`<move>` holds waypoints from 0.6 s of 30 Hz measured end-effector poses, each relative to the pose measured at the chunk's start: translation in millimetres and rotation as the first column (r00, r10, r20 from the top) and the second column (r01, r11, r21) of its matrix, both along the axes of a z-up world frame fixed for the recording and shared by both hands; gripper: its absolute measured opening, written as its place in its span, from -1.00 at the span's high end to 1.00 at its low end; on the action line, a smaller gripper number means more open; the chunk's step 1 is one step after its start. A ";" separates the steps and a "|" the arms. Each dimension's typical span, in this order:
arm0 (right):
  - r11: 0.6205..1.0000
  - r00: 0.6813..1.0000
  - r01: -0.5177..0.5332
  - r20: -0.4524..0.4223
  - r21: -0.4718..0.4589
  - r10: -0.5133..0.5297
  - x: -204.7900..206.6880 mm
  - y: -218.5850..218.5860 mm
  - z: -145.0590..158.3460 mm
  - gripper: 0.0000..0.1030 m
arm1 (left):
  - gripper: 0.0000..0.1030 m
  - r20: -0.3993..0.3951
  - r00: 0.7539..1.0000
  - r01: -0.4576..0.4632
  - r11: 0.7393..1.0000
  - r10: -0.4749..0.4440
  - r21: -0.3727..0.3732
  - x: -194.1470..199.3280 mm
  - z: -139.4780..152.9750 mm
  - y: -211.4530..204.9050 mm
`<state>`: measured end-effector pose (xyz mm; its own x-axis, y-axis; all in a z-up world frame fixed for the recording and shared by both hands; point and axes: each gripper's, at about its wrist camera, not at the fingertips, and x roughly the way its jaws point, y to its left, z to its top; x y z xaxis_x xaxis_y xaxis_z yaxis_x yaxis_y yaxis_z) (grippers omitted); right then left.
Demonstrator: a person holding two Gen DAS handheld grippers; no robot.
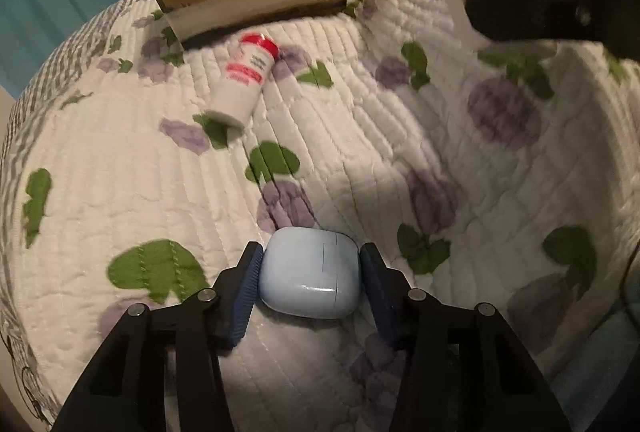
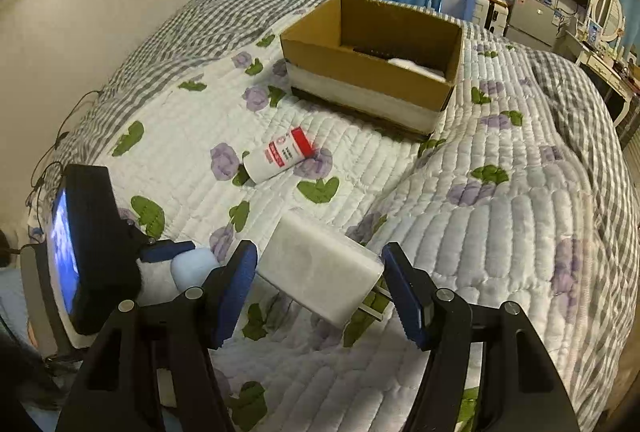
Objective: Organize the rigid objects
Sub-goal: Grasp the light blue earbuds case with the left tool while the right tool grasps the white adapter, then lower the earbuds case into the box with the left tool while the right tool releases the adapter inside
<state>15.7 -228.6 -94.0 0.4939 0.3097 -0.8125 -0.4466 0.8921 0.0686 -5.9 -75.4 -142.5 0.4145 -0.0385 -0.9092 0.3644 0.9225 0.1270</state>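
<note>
Here, left gripper (image 1: 311,274) clamped on pale blue earbud case (image 1: 310,272), right gripper (image 2: 320,286) clamped on white charger (image 2: 320,268).

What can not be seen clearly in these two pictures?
- Small print on the white bottle with red cap: too small in both views.
- Inside of the brown cardboard box: the near wall hides its floor in the left wrist view; partly visible in the right.
- Prongs of the white charger block: mostly hidden behind it.
- Pale blue earbud case: underside hidden.
</note>
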 end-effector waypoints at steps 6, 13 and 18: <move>1.000 0.999 0.006 0.041 0.010 -0.006 1.2 -4.2 16.7 -0.25 | 0.03 0.132 0.991 -0.005 0.999 0.012 -0.054 4.0 49.5 0.7; 1.000 0.994 0.004 0.111 0.009 -0.005 17.4 -2.8 43.4 -0.25 | 0.03 0.252 0.961 -0.082 0.990 0.109 -0.114 41.9 100.2 11.2; 1.000 0.984 0.007 0.176 0.005 -0.008 41.0 -3.0 71.6 -0.25 | 0.03 0.319 0.933 -0.122 0.982 0.164 -0.147 80.9 128.8 21.3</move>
<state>56.6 -231.6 -22.4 0.6313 0.3087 -0.7115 -0.4454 0.8953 -0.0068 75.0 -54.1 -13.7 0.6982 -0.0590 -0.7135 0.1845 0.9778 0.0997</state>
